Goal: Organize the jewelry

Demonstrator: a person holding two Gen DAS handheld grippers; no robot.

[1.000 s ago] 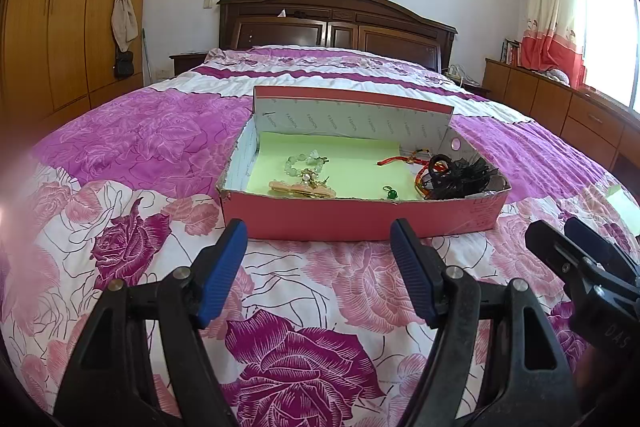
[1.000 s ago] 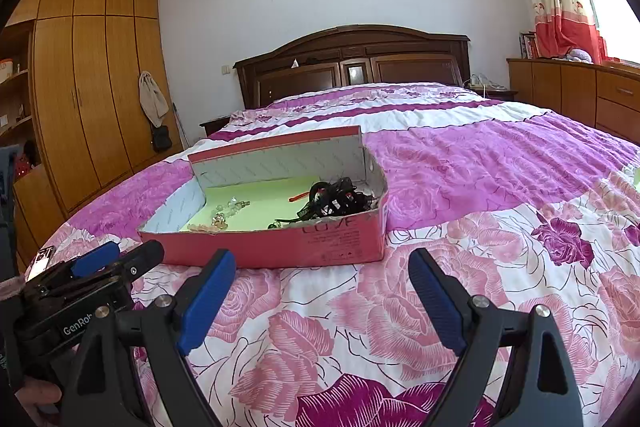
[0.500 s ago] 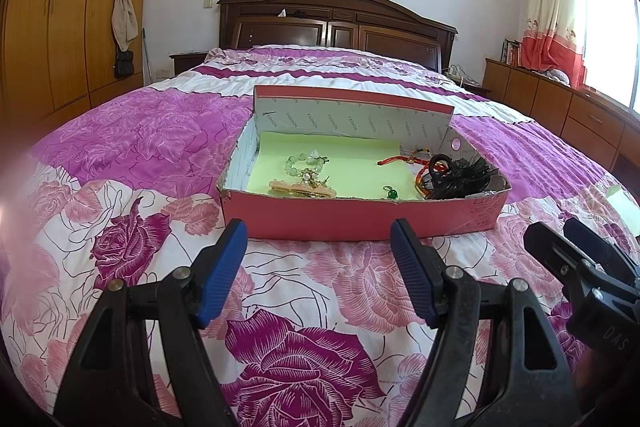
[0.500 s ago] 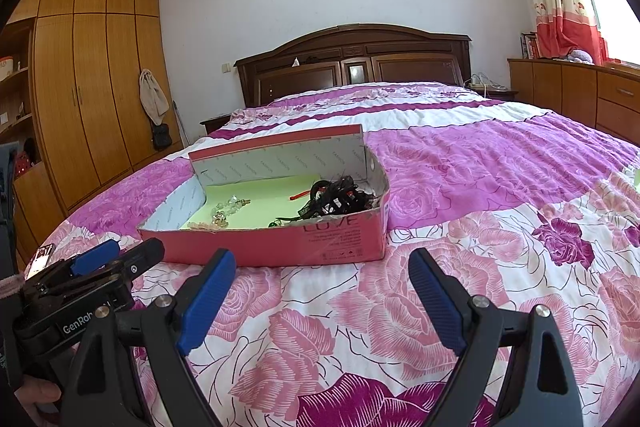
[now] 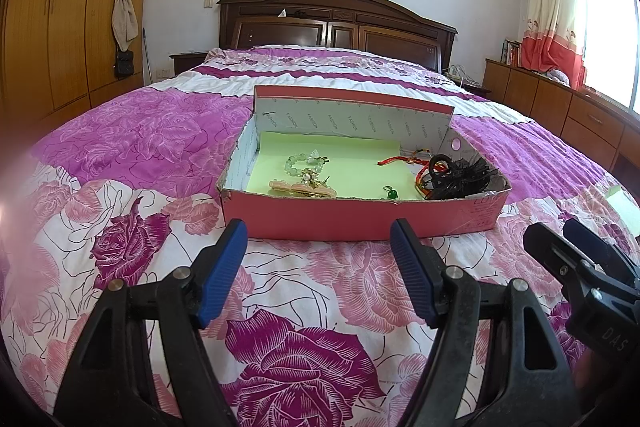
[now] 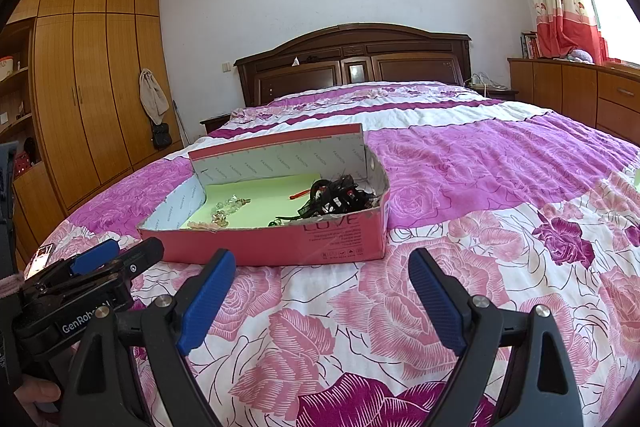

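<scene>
Box (image 5: 360, 217), pink cardboard w/ lid flap raised at the far side, sat on floral bedspread (image 5: 304, 359); green liner inside. Contents, L to R in left wrist view: pale bead bracelet (image 5: 302, 163), gold/peach hair clip (image 5: 302, 189) just in front of it, small green bead (image 5: 392, 193), red cord (image 5: 400, 159), black hair accessory (image 5: 460, 177) in the right end w/ orange bangle (image 5: 420, 179) against it.

Left gripper (image 5: 319, 247): jaws wide apart, nothing between them, hovering just short of box front wall, centred on it. Right gripper (image 6: 322, 279): jaws wide apart, empty, near box front wall, aimed at its right half. Neither touched the box. Grippers sat side by side, left one's tips (image 6: 116, 257) visible in right wrist view.
</scene>
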